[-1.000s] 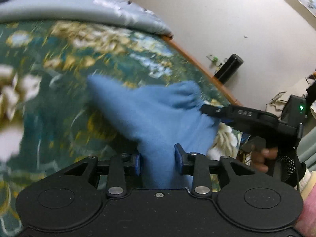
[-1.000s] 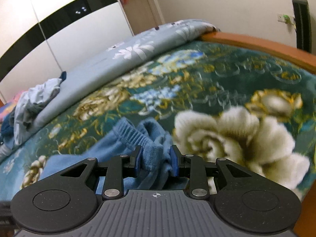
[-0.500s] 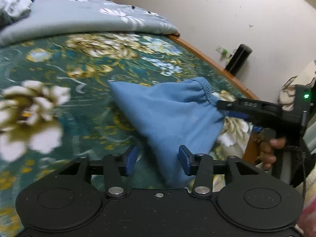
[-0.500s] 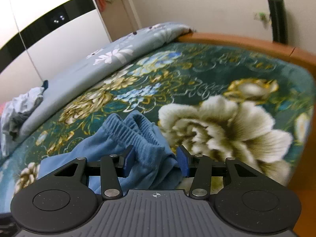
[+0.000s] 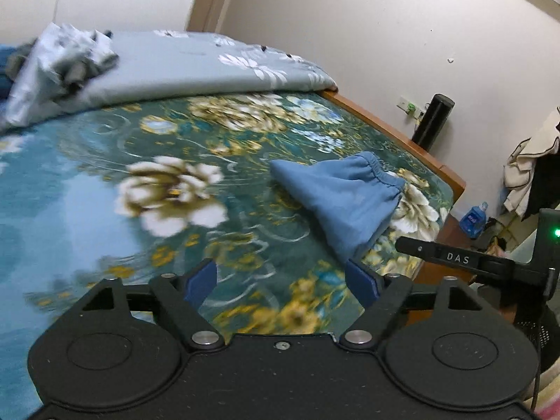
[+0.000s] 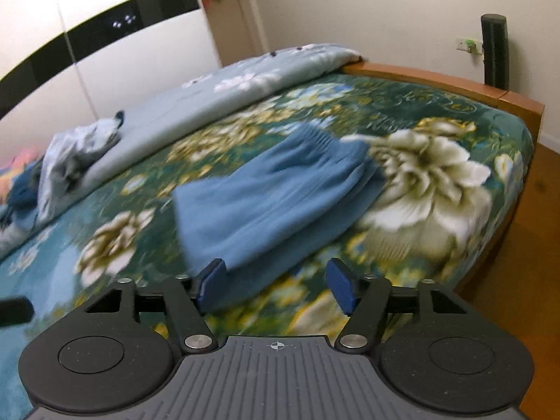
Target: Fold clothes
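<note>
On the bed's floral blanket (image 5: 105,175), left of the blue garment (image 5: 343,196), a crumpled grey cloth (image 5: 66,59) sits on the pale sheet. Left hand-held gripper (image 5: 281,281): fingers spread, holding nothing. Garment lies folded flat near the bed's corner, elastic waistband toward the wooden frame (image 6: 420,75). Right hand-held gripper (image 6: 276,285): fingers spread, just short of the garment's near edge.

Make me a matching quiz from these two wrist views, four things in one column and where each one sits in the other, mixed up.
1. folded blue fleece garment
2. crumpled grey floral cloth
3. black cylinder
4. blue plastic bottle

A. on the floor past the bed's end
B. against the wall, by the socket
C. on the green floral blanket
D. on the pale grey sheet

Pairs: 1-C, 2-D, 3-B, 4-A
</note>
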### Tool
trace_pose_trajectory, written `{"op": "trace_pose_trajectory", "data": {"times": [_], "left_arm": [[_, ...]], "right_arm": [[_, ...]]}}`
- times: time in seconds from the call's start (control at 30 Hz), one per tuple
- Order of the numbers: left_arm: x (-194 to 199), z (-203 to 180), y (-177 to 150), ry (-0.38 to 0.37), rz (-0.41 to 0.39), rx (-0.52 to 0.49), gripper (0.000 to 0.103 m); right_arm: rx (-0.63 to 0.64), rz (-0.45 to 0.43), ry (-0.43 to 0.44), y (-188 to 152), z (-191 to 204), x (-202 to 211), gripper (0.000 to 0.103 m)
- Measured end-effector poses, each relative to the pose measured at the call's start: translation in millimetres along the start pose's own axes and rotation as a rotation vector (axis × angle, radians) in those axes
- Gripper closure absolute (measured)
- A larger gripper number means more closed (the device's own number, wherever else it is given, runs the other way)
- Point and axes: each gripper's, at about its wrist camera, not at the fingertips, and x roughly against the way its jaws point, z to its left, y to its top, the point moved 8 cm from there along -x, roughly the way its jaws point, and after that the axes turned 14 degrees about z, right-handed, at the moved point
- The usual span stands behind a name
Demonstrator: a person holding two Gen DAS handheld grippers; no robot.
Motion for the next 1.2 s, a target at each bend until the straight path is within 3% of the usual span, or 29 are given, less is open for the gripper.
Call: {"op": "trace_pose_trajectory", "data": {"times": [0.13,0.33,0.4,0.6,0.8,1.2], "left_arm": [[48.3,40.8,-24.7,0.092,-0.054,0.063,0.009],[112.7,98.7,-63.9,0.235,-0.114,0.141,0.002],[132.0,116.4,-77.4,0.289,-0.138,0.17,0.002],[176.4,169.4,-123.2,0.444,-0.175,0.293,0.002],[201.8,198.7,-162.9,0.468,-0.191,0.395,0.002],[233.3,239.9,-216.8,0.57,-0.215,0.484,0.001]], "right_arm": [[0.027,-0.003,0.03,-24.3,33.8,17.9,0.023],[0.033,0.015,0.042,-55.6,72.7,41.1,0.018],[0.035,0.018,0.05,-63.0,83.1,47.1,0.005],[0.111,0.015,0.094,-81.8,129.8,64.7,0.001],[0.214,0.036,0.138,-97.7,188.4,65.5,0.0],[0.429,0.096,0.231,-137.0,300.7,57.5,0.0]]}}
